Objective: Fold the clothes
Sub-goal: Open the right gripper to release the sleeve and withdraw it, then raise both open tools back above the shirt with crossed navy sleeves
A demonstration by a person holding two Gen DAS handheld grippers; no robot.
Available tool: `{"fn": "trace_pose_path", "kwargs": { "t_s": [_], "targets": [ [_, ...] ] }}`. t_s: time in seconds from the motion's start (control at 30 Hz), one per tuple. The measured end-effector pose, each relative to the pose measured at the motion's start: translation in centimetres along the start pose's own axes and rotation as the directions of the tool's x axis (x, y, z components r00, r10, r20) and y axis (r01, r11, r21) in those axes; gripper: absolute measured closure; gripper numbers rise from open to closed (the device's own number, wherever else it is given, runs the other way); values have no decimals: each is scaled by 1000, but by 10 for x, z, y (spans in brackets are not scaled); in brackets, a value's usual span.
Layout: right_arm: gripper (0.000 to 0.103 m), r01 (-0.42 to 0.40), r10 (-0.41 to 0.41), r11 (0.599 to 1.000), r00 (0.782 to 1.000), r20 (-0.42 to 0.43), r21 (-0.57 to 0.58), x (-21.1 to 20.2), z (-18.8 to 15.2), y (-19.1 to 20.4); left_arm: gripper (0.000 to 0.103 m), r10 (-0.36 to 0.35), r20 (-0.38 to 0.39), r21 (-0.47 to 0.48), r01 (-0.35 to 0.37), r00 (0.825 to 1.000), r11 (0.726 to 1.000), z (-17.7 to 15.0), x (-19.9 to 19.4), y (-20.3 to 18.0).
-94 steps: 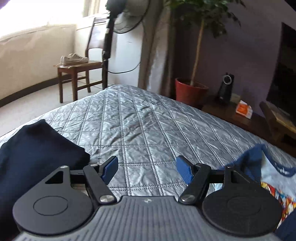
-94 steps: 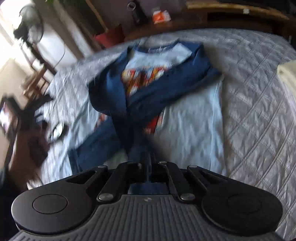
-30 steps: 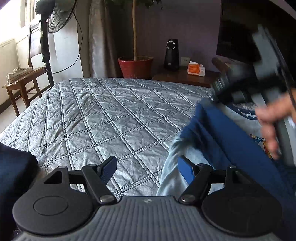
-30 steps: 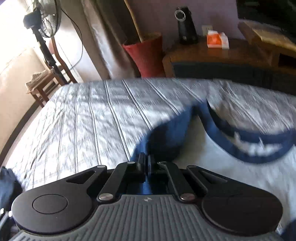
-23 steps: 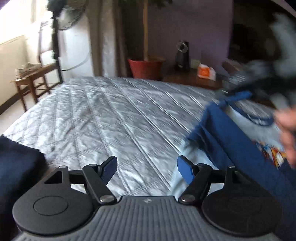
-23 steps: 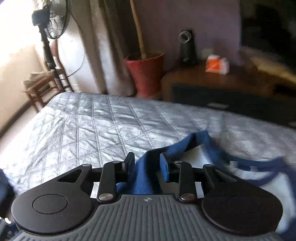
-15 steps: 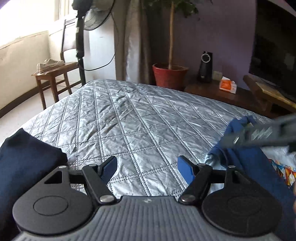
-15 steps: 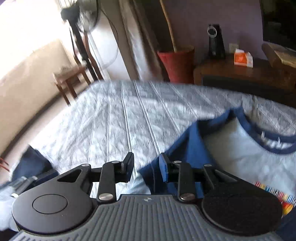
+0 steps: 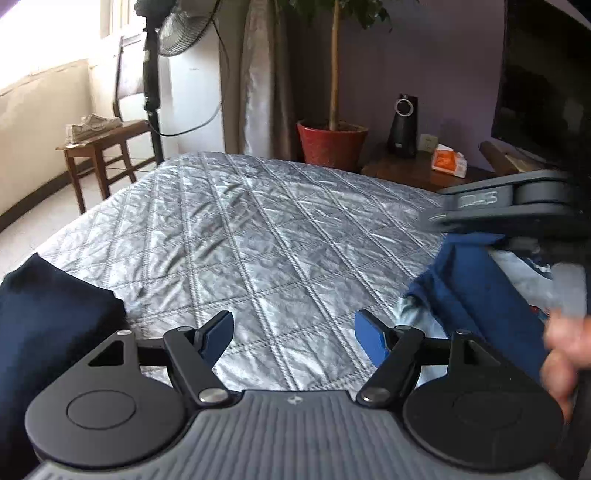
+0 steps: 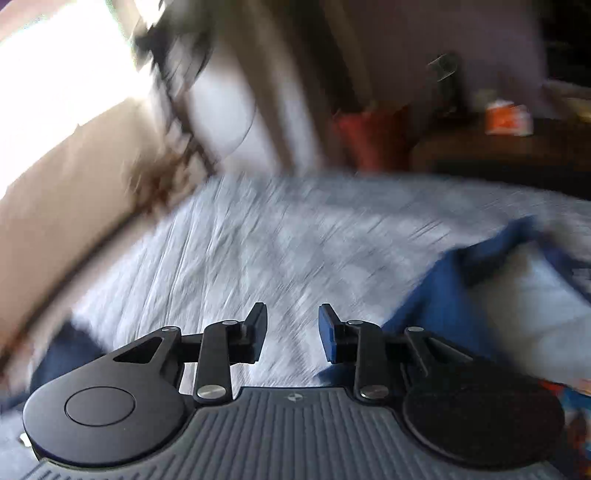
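With both the left tool [image 9: 293,332] and right tool [image 10: 291,326] released and empty, the shirt [image 9: 476,291] lies bunched at 3 o'clock on the bed [image 9: 258,229], so its loose blue sleeve may slump unfolded.

Blown-out daylight from window [image 9: 44,33] upper left, fisheye-bent edges, right wrist view heavily motion-blurred

Right wrist view smeared throughout by motion blur; the shirt [image 10: 480,295] is cut off at the right edge. In the left wrist view, a dark folded garment [image 9: 48,325] runs off the left edge, and a blurred hand [image 9: 565,354], probably the person's right, is cropped.
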State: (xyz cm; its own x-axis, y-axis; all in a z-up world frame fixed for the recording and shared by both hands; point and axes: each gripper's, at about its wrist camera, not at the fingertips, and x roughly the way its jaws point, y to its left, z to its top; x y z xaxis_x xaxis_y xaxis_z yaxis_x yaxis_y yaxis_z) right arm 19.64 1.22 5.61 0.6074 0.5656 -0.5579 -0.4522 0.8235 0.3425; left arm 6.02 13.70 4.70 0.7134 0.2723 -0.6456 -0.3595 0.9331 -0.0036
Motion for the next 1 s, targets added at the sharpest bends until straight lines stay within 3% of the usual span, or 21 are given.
{"fn": "trace_pose_path", "kwargs": {
  "t_s": [0.03,0.07,0.13,0.2,0.3,0.33,0.4,0.43,0.47,0.53,0.67,0.77,0.9,1.0],
  "targets": [
    [69,76,-76,997,997,15,2,-2,2,-7,34,-9,-4,14,9,1000,1000,-1,0,-3],
    [80,129,-129,992,992,1,-3,1,4,-13,34,-14,-1,31,14,1000,999,-3,-1,-6],
    [91,130,-130,991,989,-67,-5,15,6,-20,34,-22,11,61,21,1000,998,-4,-3,-12],
    [91,161,-161,987,983,-84,-2,26,8,-25,34,-26,14,66,25,1000,998,-4,-3,-13],
    [91,211,-203,972,976,-83,103,38,9,-43,34,-30,6,67,29,1000,997,-5,-1,-14],
    [99,212,-202,967,976,-82,142,43,6,-47,34,-30,3,69,30,1000,997,-5,0,-15],
    [99,237,-230,969,969,-88,72,43,2,-36,34,-34,3,69,34,999,997,-5,0,-15],
    [93,252,-249,967,965,-84,30,42,2,-29,34,-36,3,69,36,999,997,-5,0,-15],
    [86,249,-247,968,967,-57,24,38,3,-25,34,-38,6,68,38,999,997,-4,-1,-16],
    [86,222,-222,974,975,10,43,31,4,-22,34,-43,5,75,43,999,996,-6,-1,-16],
    [75,230,-229,973,972,-56,7,50,8,-24,34,-45,1,87,45,999,995,-7,0,-18],
    [76,222,-221,975,973,-60,8,50,13,-23,34,-46,-4,83,46,999,995,-6,2,-17],
    [75,238,-238,971,971,7,-12,-7,-1,-22,34,-54,-6,77,54,999,996,-5,1,-17],
    [69,359,-357,933,933,50,-25,-72,-28,-45,34,-66,-17,91,68,998,994,-7,2,-19]
  ]
}}
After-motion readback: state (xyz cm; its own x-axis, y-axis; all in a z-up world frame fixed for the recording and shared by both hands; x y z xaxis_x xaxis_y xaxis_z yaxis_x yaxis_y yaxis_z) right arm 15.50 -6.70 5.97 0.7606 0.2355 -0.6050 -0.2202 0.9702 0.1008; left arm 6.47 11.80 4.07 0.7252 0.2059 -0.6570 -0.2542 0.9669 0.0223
